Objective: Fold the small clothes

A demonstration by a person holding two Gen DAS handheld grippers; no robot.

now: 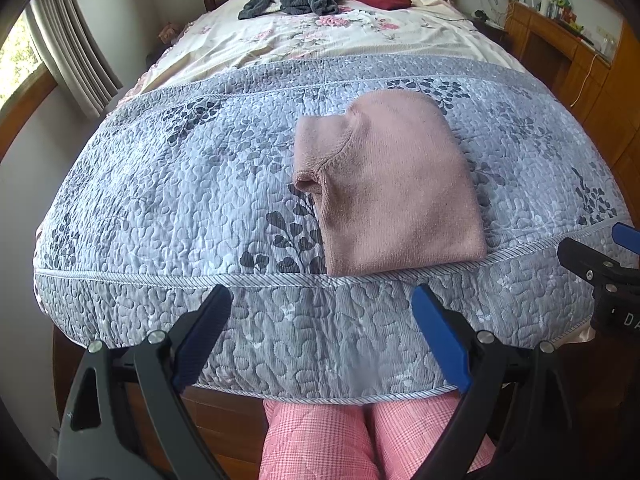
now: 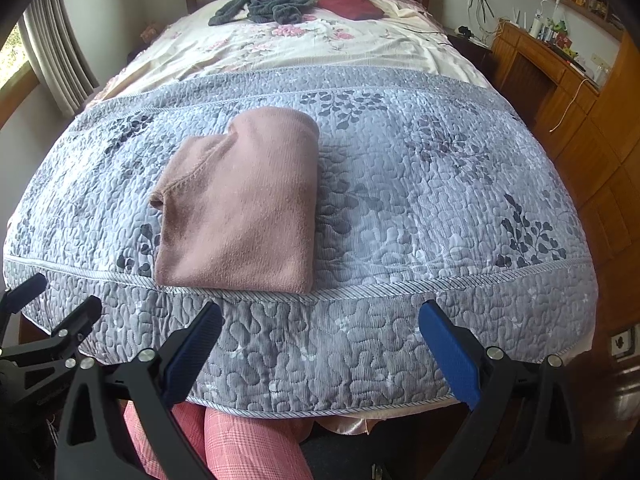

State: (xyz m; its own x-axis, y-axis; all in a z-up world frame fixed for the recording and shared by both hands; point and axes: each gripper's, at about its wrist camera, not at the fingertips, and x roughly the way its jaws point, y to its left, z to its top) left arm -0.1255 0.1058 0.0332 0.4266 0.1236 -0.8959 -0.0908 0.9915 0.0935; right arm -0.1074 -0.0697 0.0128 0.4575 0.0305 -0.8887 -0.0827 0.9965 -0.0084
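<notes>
Pink trousers (image 1: 320, 440) sit below the 2 wide-spread, empty grippers, left (image 1: 322, 312) and right (image 2: 320, 332); beyond, a folded pink top (image 1: 394, 184) lies on the grey quilt (image 1: 180, 184).

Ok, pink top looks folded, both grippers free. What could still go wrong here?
The folded pink knit top lies right at the near corded edge of the grey quilted bedspread, so a nudge could slide it off. Its loose cuff on the left may unroll. Both the left gripper and right gripper are open, nothing pinning it.
</notes>
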